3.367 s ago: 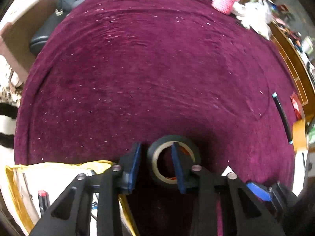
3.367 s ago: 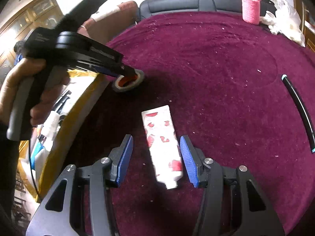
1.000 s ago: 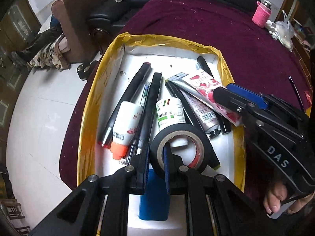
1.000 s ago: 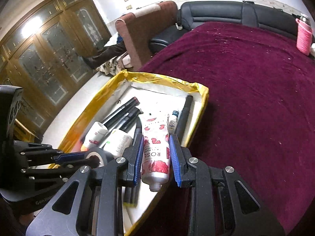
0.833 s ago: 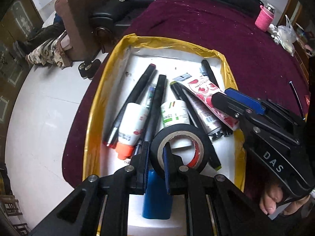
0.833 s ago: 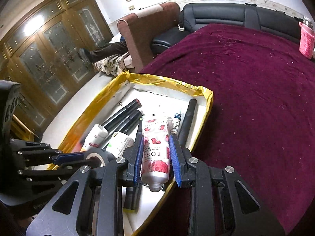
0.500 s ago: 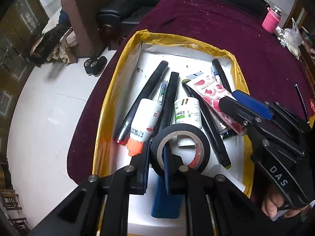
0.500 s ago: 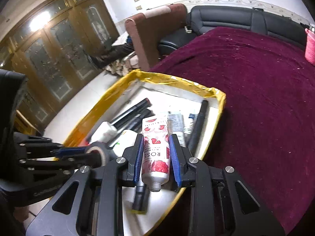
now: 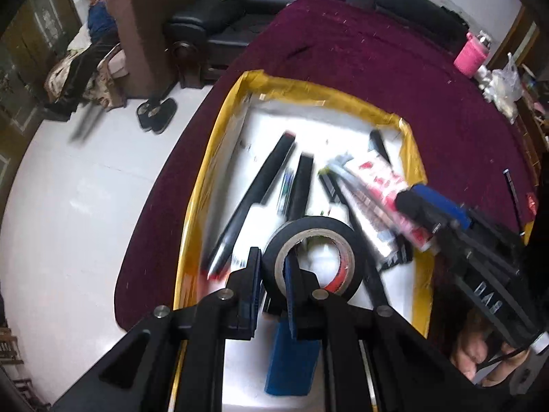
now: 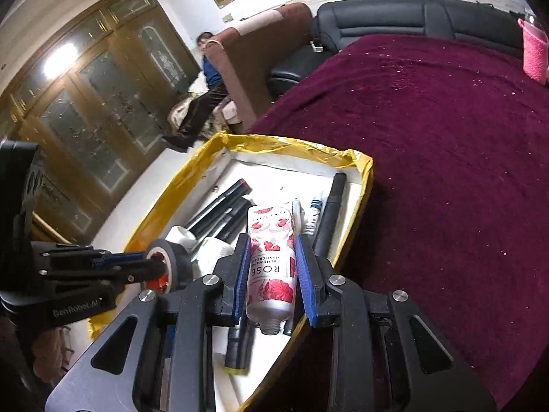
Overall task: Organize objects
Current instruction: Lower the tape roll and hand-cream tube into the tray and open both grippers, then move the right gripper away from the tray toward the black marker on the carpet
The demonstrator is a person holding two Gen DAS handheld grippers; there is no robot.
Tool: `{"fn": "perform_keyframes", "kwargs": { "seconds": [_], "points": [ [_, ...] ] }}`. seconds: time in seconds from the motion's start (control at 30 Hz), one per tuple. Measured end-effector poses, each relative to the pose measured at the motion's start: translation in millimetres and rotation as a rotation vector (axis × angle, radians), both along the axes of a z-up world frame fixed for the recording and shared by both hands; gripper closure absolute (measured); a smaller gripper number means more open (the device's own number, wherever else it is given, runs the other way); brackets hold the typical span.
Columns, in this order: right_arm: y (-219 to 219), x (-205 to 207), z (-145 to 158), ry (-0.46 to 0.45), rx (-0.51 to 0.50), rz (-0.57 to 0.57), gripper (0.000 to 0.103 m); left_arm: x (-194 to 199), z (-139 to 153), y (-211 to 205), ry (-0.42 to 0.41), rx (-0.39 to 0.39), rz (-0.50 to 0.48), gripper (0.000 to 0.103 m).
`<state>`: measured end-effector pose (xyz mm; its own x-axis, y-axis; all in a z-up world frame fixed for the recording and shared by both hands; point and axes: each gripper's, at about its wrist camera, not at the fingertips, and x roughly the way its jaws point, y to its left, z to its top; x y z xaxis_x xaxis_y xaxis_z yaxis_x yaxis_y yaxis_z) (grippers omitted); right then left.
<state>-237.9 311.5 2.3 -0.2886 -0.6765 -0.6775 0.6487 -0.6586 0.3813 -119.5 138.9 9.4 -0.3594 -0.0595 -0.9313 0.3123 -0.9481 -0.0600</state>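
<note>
One black tape roll (image 9: 314,237), red-lined core.

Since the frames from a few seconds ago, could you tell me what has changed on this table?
Both items left the maroon cloth and now hang over the yellow-rimmed box: the left gripper closed on the wall of the black tape roll, the right gripper closed on the rose hand-cream tube. Neither has been let go. The pens and bottles in the box lie as before.
</note>
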Motion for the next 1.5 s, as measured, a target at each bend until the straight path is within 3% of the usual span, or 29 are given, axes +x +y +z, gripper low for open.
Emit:
{"fn": "perform_keyframes", "kwargs": {
  "seconds": [0.1, 0.33, 0.47, 0.8, 0.87, 1.03, 1.1, 1.17, 1.23, 1.33, 1.5],
  "points": [
    [-5.9, -3.1, 4.2, 0.006, 0.011, -0.001, 0.076, -15.4, 2.9, -4.9, 0.007, -0.002, 0.000, 0.092],
    [-16.6, -9.7, 11.6, 0.111, 0.056, -0.046, 0.076, -52.8, -4.1, -21.2, -0.033, -0.002, 0.013, 0.092],
    [-18.2, -16.0, 5.7, 0.091, 0.053, -0.042, 0.076, -70.1, -21.2, -27.7, -0.090, 0.005, 0.021, 0.092],
    [-18.7, -21.8, -4.6, 0.073, 0.071, -0.065, 0.076, -76.9, -22.8, -15.6, -0.078, -0.070, -0.021, 0.091],
    [-17.5, -24.2, -5.3, 0.058, 0.065, -0.070, 0.076, -73.6, -22.1, -11.9, -0.050, -0.079, -0.051, 0.089],
    [-15.4, -23.8, -5.7, 0.033, 0.044, -0.072, 0.074, -59.1, -18.5, -8.6, 0.032, -0.017, -0.078, 0.083],
    [-14.9, -23.7, -6.1, 0.015, 0.024, -0.055, 0.070, -50.7, -16.9, -7.9, 0.058, 0.005, -0.064, 0.063],
    [-15.6, -21.9, -5.5, 0.014, 0.013, -0.040, 0.061, -38.9, -13.3, -8.4, 0.092, 0.022, -0.036, 0.049],
    [-16.3, -19.6, -4.1, 0.021, 0.002, -0.022, 0.052, -26.7, -7.0, -9.0, 0.131, 0.042, -0.014, 0.049],
    [-14.0, -17.3, -3.2, 0.018, -0.015, -0.009, 0.052, -9.6, 4.1, -8.8, 0.186, 0.072, -0.003, 0.049],
    [8.7, -4.6, 8.2, -0.065, -0.136, 0.072, 0.052, 31.9, 32.7, 5.3, 0.304, 0.060, 0.036, 0.045]
  ]
}}
